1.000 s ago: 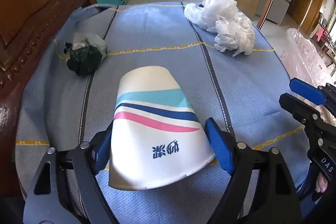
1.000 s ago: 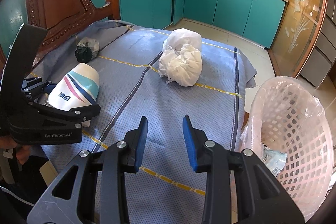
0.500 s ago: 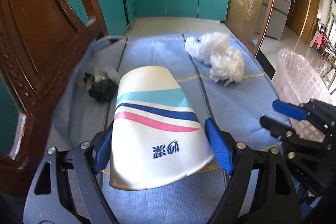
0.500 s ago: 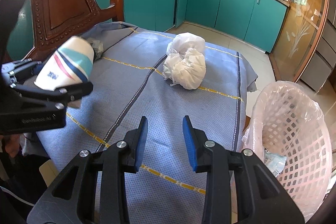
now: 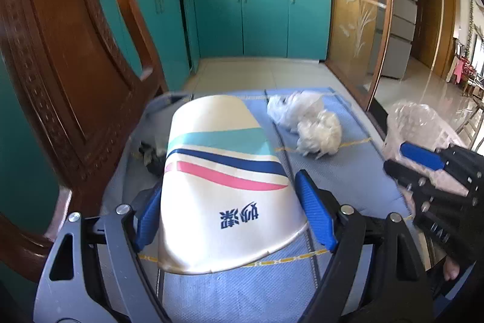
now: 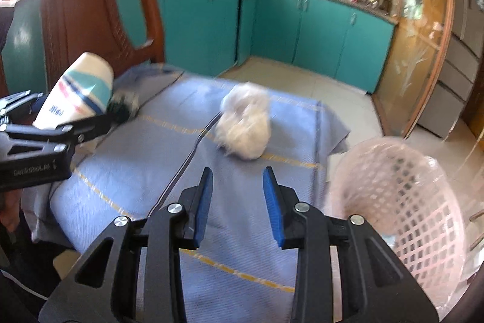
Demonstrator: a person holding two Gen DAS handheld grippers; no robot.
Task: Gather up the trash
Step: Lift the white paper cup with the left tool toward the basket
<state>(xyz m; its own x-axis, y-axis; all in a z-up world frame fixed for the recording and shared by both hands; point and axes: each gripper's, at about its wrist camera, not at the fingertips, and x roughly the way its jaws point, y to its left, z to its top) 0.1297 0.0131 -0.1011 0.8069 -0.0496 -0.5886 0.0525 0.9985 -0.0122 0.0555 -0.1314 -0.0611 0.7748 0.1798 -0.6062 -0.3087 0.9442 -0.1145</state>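
Carrying white striped paper cup [image 5: 224,189] clamped in left gripper [image 5: 227,211] | right gripper [image 6: 237,202] was empty, parted | I'd release only above pink mesh basket [image 6: 423,202].

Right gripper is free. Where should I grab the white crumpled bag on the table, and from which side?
Take the white crumpled bag across its bulging upper lump, coming down from above and from the near side, where the right gripper already faces it with open jaws. It's a soft, irregular mound lying on the blue cloth, so it should compress; a low side approach would likely snag the cloth.
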